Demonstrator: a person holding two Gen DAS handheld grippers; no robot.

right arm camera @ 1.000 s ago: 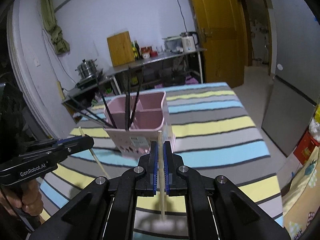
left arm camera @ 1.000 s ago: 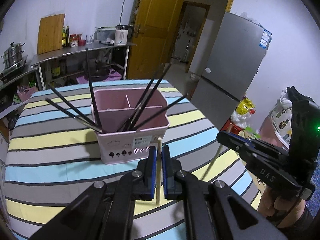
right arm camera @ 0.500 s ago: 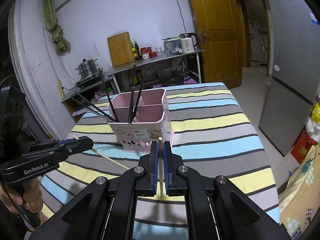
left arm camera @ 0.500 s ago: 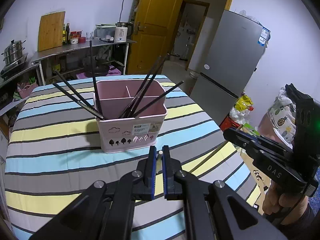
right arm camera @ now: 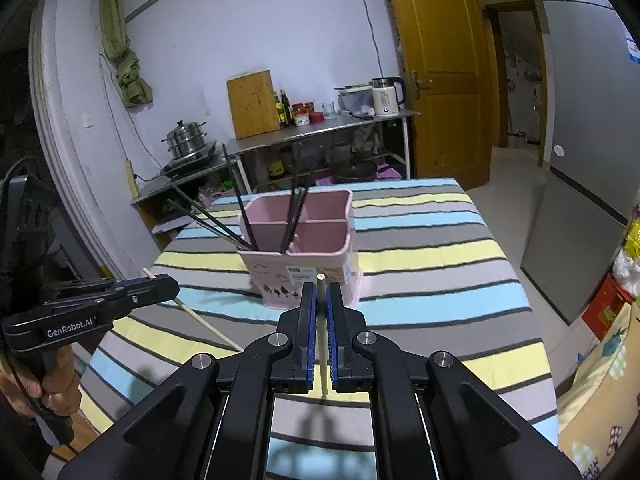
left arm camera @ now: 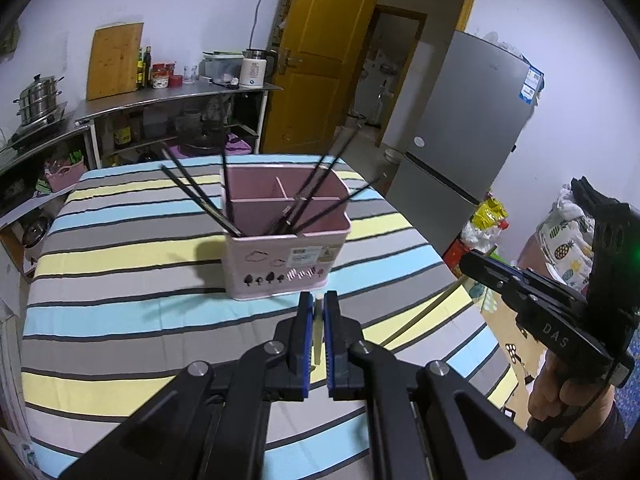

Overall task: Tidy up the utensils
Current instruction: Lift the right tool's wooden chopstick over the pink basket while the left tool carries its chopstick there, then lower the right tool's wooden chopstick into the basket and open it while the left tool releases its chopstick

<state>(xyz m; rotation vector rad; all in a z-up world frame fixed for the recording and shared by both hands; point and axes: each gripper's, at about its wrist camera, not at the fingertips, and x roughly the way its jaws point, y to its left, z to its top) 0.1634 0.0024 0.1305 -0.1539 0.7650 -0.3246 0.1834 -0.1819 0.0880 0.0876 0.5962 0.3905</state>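
A pink utensil holder [left arm camera: 286, 240] with compartments stands mid-table and holds several black chopsticks [left arm camera: 200, 200]; it also shows in the right wrist view [right arm camera: 304, 248]. My left gripper [left arm camera: 319, 300] is shut on a pale wooden chopstick [left arm camera: 318, 332], held above the table in front of the holder. My right gripper [right arm camera: 320, 290] is shut on another wooden chopstick [right arm camera: 321, 340], also in front of the holder. The left gripper's chopstick also shows in the right wrist view [right arm camera: 208, 324], slanting down towards the cloth.
The table has a striped cloth [left arm camera: 120, 256]. A steel counter [left arm camera: 160, 98] with a kettle, bottles and a cutting board stands behind. A grey fridge [left arm camera: 460, 128] and a yellow door [left arm camera: 320, 60] are at the right.
Both grippers have risen and drawn back from the holder, each still holding its wooden chopstick. The holder looks smaller and farther away now.
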